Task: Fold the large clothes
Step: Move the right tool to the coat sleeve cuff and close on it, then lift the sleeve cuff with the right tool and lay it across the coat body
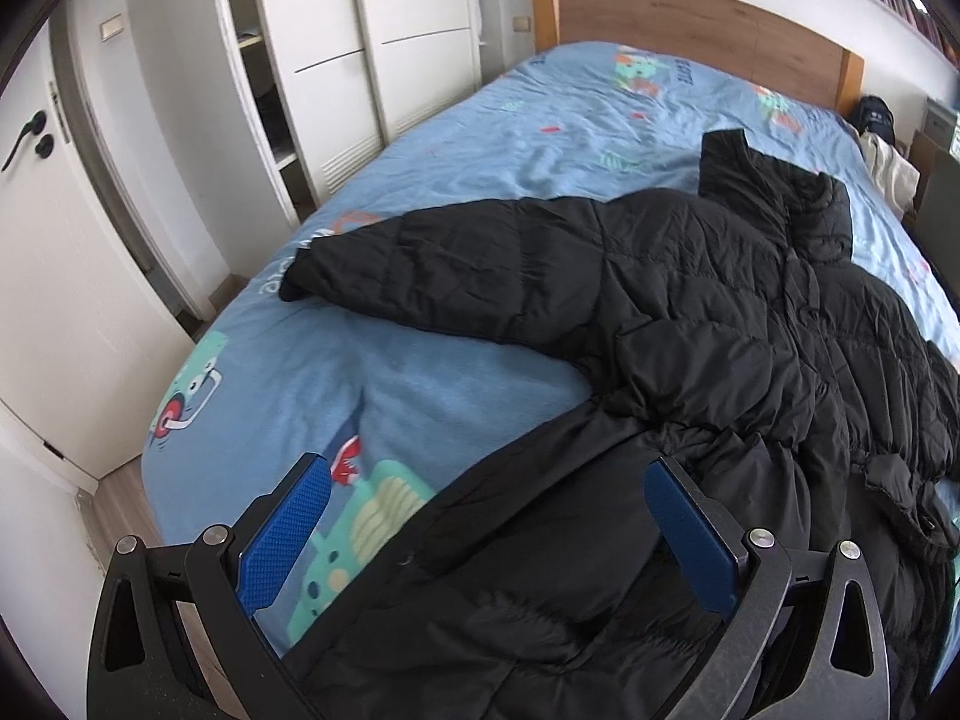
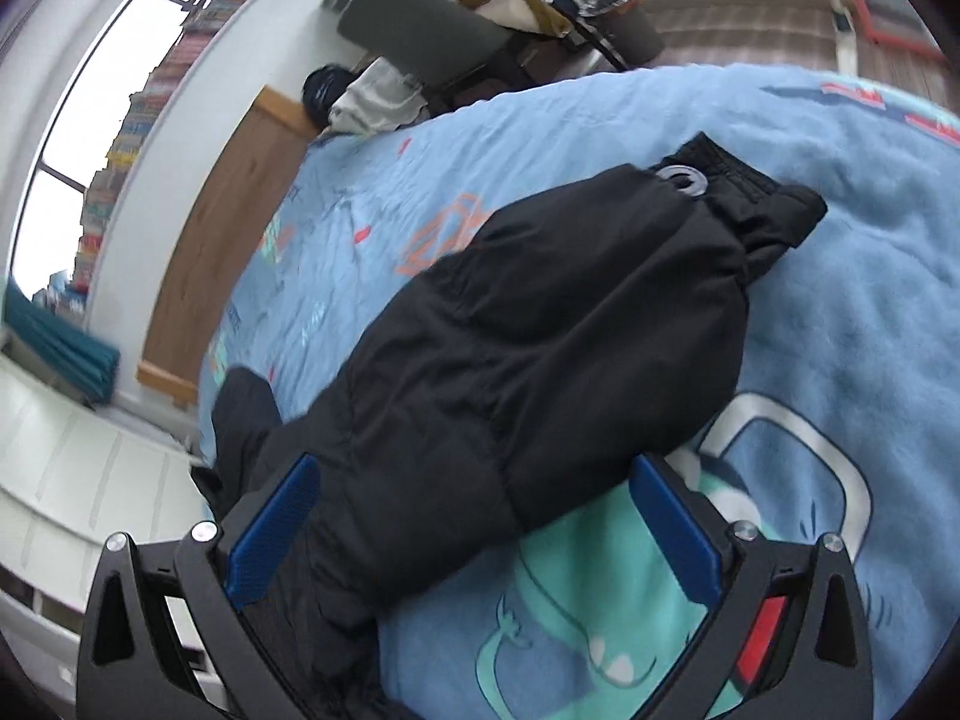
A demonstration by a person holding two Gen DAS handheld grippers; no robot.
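Note:
A black puffer coat (image 1: 690, 324) lies spread on a blue patterned bedcover (image 1: 510, 138), collar toward the headboard, one sleeve (image 1: 420, 270) stretched out to the left. My left gripper (image 1: 486, 516) is open above the coat's lower left hem, blue pads either side of the fabric edge. In the right wrist view the other sleeve (image 2: 540, 348) lies on the bedcover (image 2: 852, 300), its cuff with a grey ring (image 2: 684, 177) pointing away. My right gripper (image 2: 474, 522) is open, straddling the sleeve's near part.
White wardrobe doors (image 1: 360, 60) and a white door (image 1: 54, 240) stand left of the bed. A wooden headboard (image 1: 690, 18) is at the far end. Clothes and a grey chair (image 2: 432, 36) sit beyond the bed. Wood floor (image 1: 114, 510) runs along the bed's left edge.

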